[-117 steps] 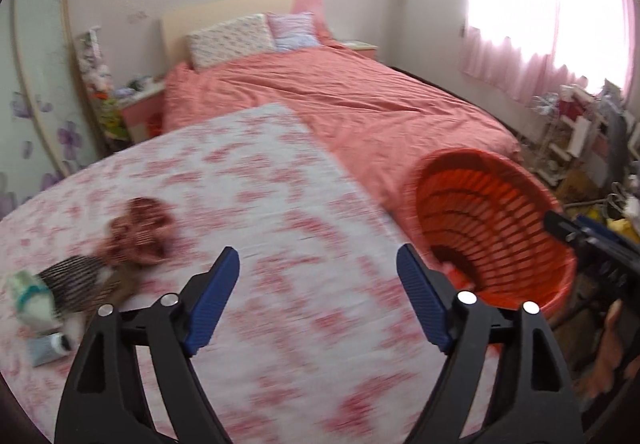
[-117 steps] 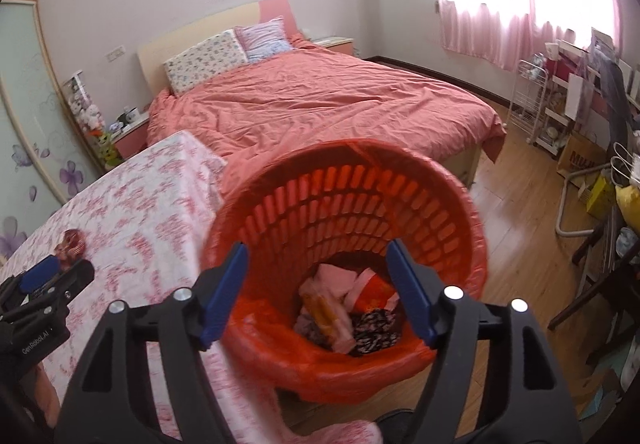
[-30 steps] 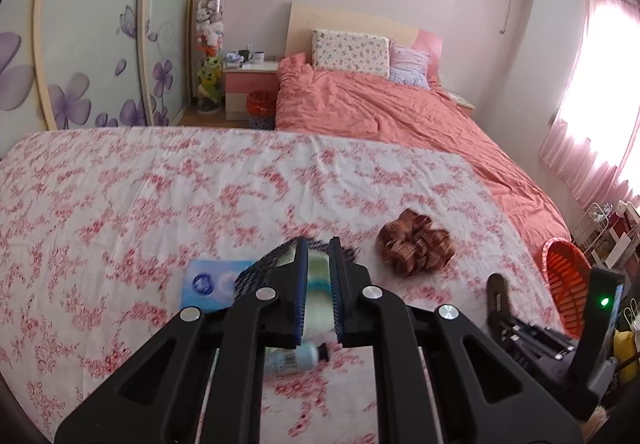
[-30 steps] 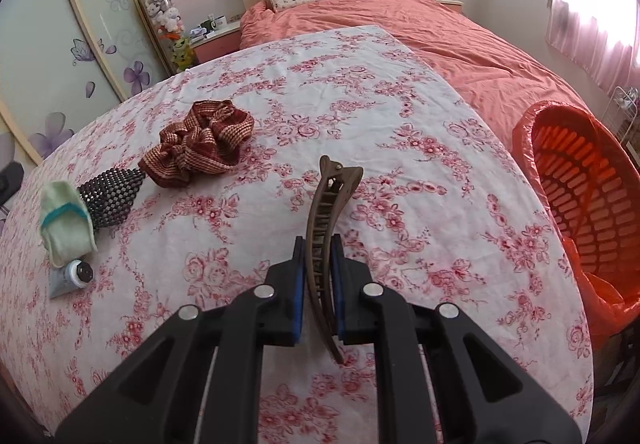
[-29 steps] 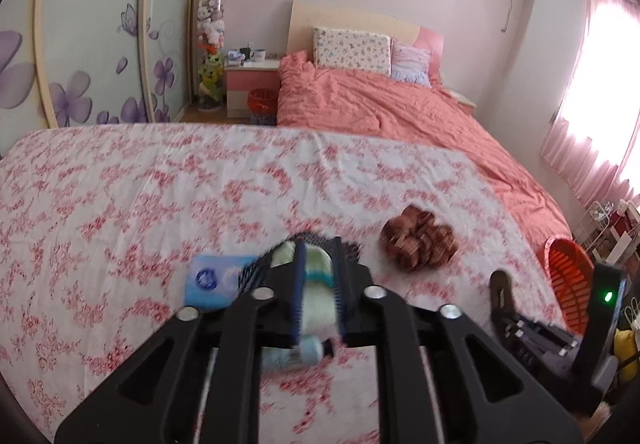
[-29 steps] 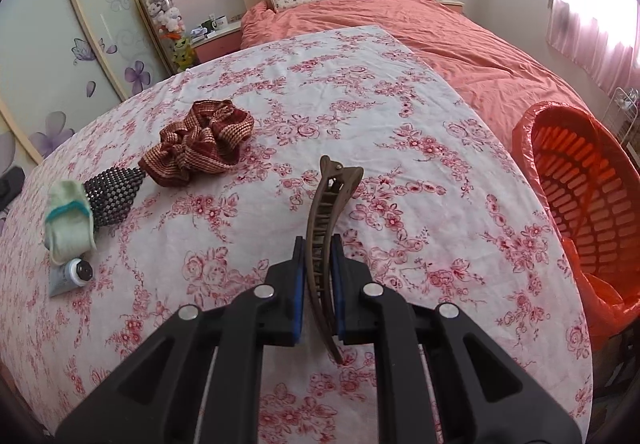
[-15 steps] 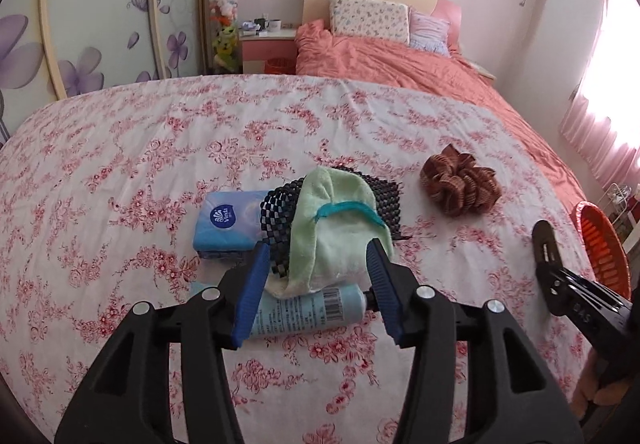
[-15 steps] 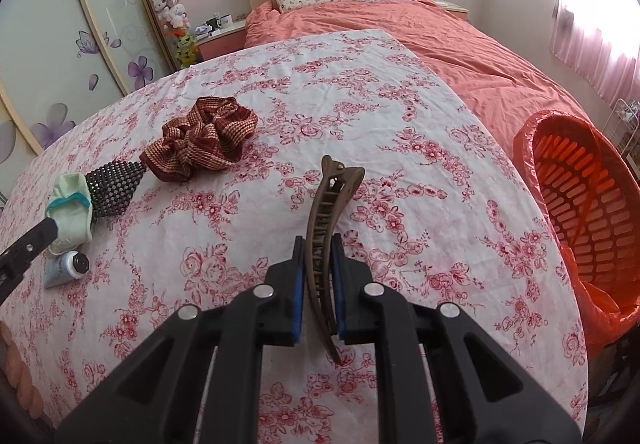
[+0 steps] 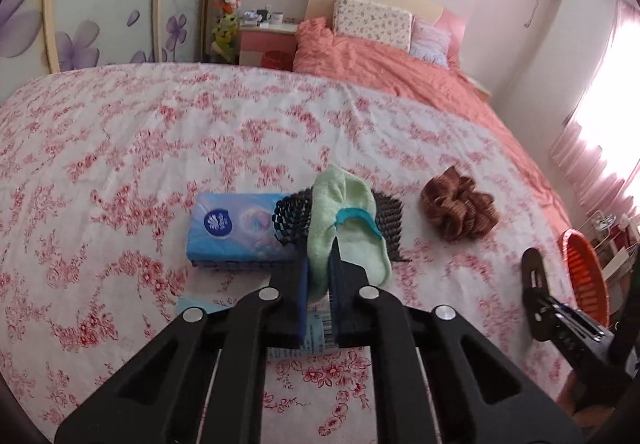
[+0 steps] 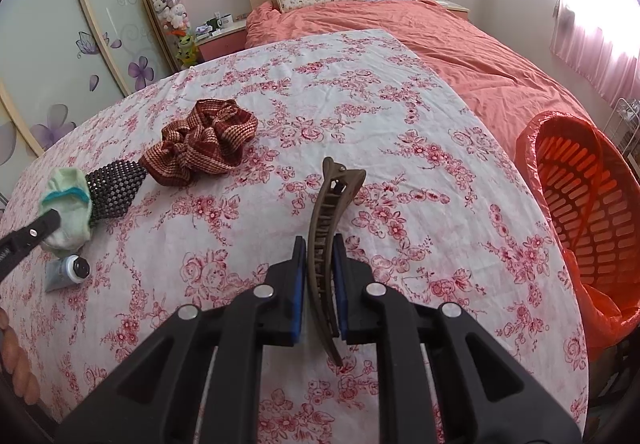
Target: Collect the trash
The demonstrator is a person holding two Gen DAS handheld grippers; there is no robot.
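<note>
Left wrist view: the left gripper [image 9: 318,278] has its fingers [image 9: 301,284] pinched on the near edge of the pale green sock [image 9: 344,232], which lies over a black beaded piece [image 9: 294,213] beside a blue tissue pack [image 9: 232,230]; a tube [image 9: 316,332] lies under the fingers. Further out sits the checked scrunchie [image 9: 460,209], all on the floral-covered surface [image 9: 160,131]. In the right wrist view, the right gripper [image 10: 320,272] is clamped on the brown hair claw [image 10: 326,228], held above the surface. The orange basket [image 10: 592,203] stands off the surface's right edge, well apart from both grippers. By my reading the task is midway: two items are gripped but neither is binned, and the scrunchie, tissue pack, tube and beaded piece remain.
</note>
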